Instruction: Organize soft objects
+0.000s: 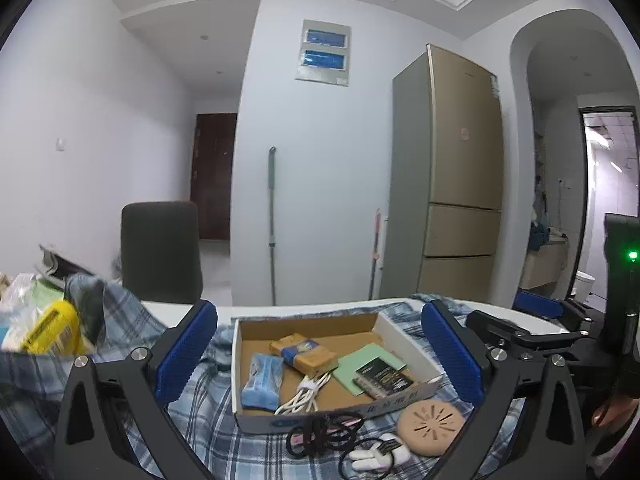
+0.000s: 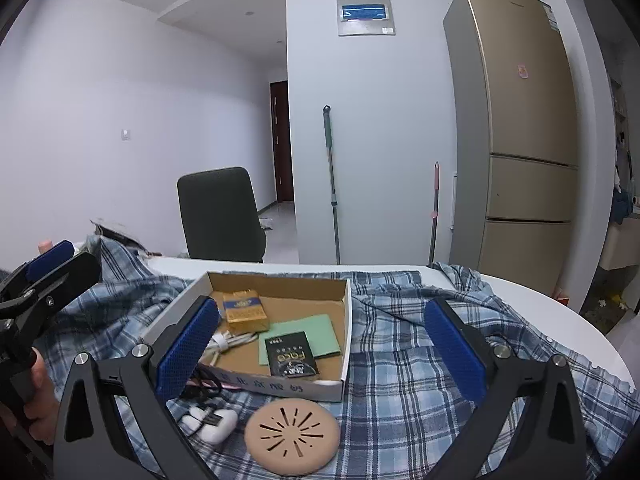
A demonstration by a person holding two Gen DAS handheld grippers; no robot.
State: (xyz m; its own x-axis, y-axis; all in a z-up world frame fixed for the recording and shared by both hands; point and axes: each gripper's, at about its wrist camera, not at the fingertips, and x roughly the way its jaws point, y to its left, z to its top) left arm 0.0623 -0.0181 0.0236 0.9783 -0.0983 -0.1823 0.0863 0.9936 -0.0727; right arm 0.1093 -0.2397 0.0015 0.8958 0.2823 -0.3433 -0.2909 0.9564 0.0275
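Note:
A blue plaid shirt (image 1: 208,432) (image 2: 404,364) lies spread over a white table. An open cardboard box (image 1: 404,340) (image 2: 347,320) sits on it with a blue packet (image 1: 262,380), a brown packet (image 1: 304,350) (image 2: 244,306), a white cable (image 1: 306,392) (image 2: 230,340), a green card (image 1: 366,360) (image 2: 304,332) and a black booklet (image 1: 384,378) (image 2: 292,354). In front lie black hair ties (image 1: 324,432), a white clip (image 1: 378,454) (image 2: 212,422) and a tan round pad (image 1: 430,426) (image 2: 292,436). My left gripper (image 1: 320,360) is open and empty above the box. My right gripper (image 2: 320,348) is open and empty above the box's right side.
A pile with a yellow packet (image 1: 52,332) and clear bags sits at the table's left. A dark chair (image 1: 160,252) (image 2: 220,216) stands behind the table. A mop (image 1: 273,224) (image 2: 331,184) and a gold fridge (image 1: 452,172) (image 2: 516,128) stand by the far wall.

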